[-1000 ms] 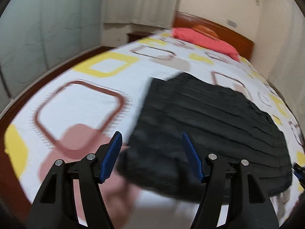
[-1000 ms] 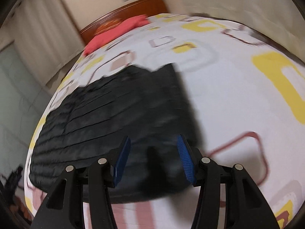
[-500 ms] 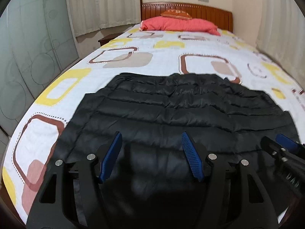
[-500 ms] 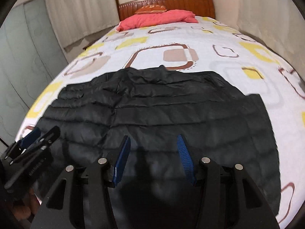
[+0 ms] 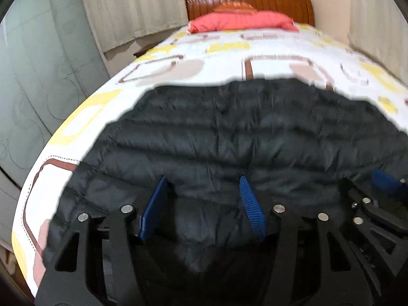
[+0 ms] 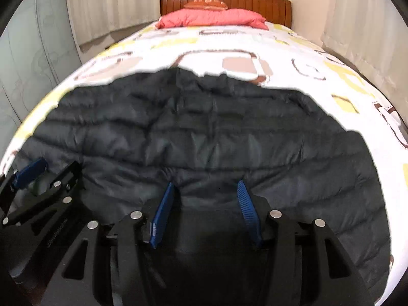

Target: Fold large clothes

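A black quilted down jacket (image 5: 229, 132) lies spread flat on the bed, its collar (image 6: 201, 76) toward the headboard. My left gripper (image 5: 202, 178) hangs low over the jacket's near hem. Its jaws are closing, with a bulge of jacket fabric between the blue pads (image 5: 153, 206), which are not seen pressing on it. My right gripper (image 6: 205, 183) stands open over the same hem further right, also with fabric between its pads. Each gripper shows in the other's view: the right gripper (image 5: 364, 183) at the right edge, the left gripper (image 6: 52, 169) at the left edge.
The bed sheet (image 5: 224, 58) is white with yellow and brown squares. A red pillow (image 6: 211, 17) lies against the wooden headboard (image 6: 267, 2). Curtains (image 5: 132, 7) hang on both sides, and glass wardrobe doors (image 5: 38, 76) stand along the left.
Both grippers swung in from the jacket's sides, rolled level, and now face the headboard over the near hem. In the last half second they came closer to the fabric. The left jaws narrowed slightly.
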`<state>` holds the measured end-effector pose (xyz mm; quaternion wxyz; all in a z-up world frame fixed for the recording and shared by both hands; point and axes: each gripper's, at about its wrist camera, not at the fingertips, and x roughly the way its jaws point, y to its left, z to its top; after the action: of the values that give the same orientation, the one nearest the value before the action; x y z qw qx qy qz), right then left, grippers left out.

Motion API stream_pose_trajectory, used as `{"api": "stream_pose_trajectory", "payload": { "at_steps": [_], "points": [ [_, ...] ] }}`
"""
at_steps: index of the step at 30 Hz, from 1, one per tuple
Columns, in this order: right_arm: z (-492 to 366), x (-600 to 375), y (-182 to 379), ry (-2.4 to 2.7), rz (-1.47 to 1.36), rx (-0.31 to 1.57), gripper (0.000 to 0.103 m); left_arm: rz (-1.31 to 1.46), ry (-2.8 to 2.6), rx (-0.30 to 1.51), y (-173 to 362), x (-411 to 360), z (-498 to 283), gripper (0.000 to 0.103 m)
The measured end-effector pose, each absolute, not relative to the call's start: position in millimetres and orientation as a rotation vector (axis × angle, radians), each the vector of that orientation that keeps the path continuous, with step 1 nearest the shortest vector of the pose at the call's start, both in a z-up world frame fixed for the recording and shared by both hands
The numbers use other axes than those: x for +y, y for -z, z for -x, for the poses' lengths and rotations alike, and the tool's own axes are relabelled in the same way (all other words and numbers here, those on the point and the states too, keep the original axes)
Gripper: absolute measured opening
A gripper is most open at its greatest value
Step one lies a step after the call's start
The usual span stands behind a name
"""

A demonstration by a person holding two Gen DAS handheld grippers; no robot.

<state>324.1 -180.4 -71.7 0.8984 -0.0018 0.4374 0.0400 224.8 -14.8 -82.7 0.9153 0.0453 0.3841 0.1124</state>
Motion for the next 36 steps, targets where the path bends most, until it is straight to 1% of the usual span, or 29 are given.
{"api": "stream_pose_trajectory", "payload": {
  "at_steps": [3, 6, 7, 10, 12, 18, 25, 36],
  "points": [
    [-335, -174, 66, -0.055, 0.040, 0.887, 0.052, -0.145, -0.268, 0.753, 77, -17, -235, 0.059],
    [-349, -170, 90, -0.042, 0.062, 0.933, 0.052, -0.195, -0.281, 0.826, 107, -16, -254, 0.061],
    [-350, -169, 95, -0.040, 0.060, 0.925, 0.052, -0.194, -0.286, 0.821, 110, -16, -255, 0.061],
    [-348, -166, 89, -0.029, 0.082, 0.921, 0.052, -0.201, -0.288, 0.818, 101, -19, -249, 0.057],
    [-342, -173, 79, -0.037, 0.031, 0.917, 0.052, -0.175, -0.282, 0.800, 93, -17, -241, 0.057],
    [-340, -170, 94, -0.017, 0.052, 0.896, 0.053, -0.231, -0.309, 0.766, 109, -24, -239, 0.058],
    [-341, -161, 107, 0.019, 0.094, 0.855, 0.053, -0.232, -0.315, 0.758, 121, -26, -244, 0.059],
    [-341, -165, 106, 0.012, 0.078, 0.850, 0.053, -0.223, -0.310, 0.757, 121, -23, -239, 0.059]
  ]
}}
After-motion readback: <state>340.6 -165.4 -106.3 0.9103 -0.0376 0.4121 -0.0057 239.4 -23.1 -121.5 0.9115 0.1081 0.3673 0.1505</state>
